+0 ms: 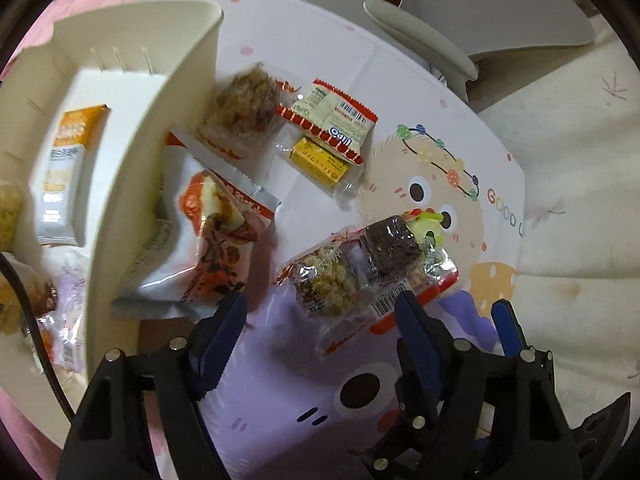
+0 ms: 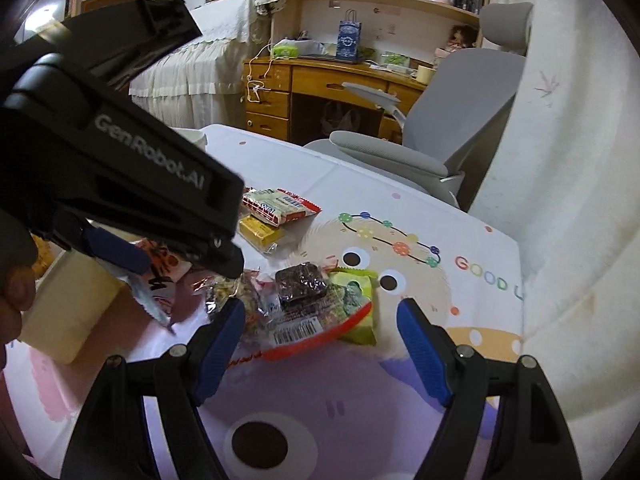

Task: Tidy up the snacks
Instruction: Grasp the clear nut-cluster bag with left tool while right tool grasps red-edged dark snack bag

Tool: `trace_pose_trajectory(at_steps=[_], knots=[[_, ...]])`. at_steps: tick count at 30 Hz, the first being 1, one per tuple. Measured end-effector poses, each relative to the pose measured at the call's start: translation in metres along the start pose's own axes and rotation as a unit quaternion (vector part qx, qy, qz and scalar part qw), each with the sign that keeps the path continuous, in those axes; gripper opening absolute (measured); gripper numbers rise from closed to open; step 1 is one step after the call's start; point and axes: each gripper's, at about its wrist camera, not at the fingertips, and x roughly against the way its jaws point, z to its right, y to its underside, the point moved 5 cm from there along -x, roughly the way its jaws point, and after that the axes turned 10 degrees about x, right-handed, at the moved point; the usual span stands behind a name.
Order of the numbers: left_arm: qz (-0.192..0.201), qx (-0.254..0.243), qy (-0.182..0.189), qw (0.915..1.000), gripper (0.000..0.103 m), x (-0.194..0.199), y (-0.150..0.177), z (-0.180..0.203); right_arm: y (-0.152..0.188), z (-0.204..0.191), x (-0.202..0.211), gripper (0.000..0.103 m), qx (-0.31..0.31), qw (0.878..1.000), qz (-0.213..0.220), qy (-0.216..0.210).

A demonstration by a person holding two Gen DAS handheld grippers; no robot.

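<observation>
Snacks: a scatter of small wrapped packets on a cartoon-print tablecloth (image 1: 400, 60), with more already lying in a cream bin (image 1: 188, 92) at the left of the left wrist view
Near cluster: a clear red-edged pack (image 1: 360, 276) at lower centre of the left wrist view, showing a pale crumbly cake, a dark brownie square (image 1: 390, 246) and a barcode label; a green packet (image 2: 354, 300) lies under its far side
Middle cluster: a red-and-white Lipo wafer packet (image 1: 332, 120) resting partly on a yellow wrapped block (image 1: 320, 162), above centre
Other pieces: a brownish floss-topped cake in clear wrap (image 1: 244, 108) just beside the bin wall; a large white-and-orange pouch (image 1: 200, 240) leaning against that wall
In the bin: an orange-and-white bar wrapper (image 1: 66, 176) lying flat, other wrappers blurred below it
Left gripper (image 1: 320, 320): jaws apart over the near cluster, nothing gripped
Right gripper (image 2: 322, 322): jaws spread wide, empty, the red-edged pack lying just beyond the tips
Background: a grey office chair (image 2: 460, 120) and a wooden desk (image 2: 320, 80) beyond the table
</observation>
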Motion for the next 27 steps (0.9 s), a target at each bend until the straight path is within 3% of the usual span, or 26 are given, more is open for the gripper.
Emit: trace_pose_trajectory(at_steps=[8,16,27], knots=[[-0.032,0.025,-0.008,0.9991,0.058,-0.027,-0.007,-0.006,-0.006,-0.004,-0.029,0.078,0.021,1.0,-0.002,-0.006],[-0.043,0.019,-0.02,0.9987,0.052,-0.042,-0.011,-0.003,-0.006,-0.008,-0.051,0.077,0.056,0.998,-0.019,-0.012],[-0.043,0.006,-0.013,0.999,0.045,-0.053,-0.014,0.008,-0.004,0.002,-0.077,0.077,0.043,0.997,-0.045,-0.054]])
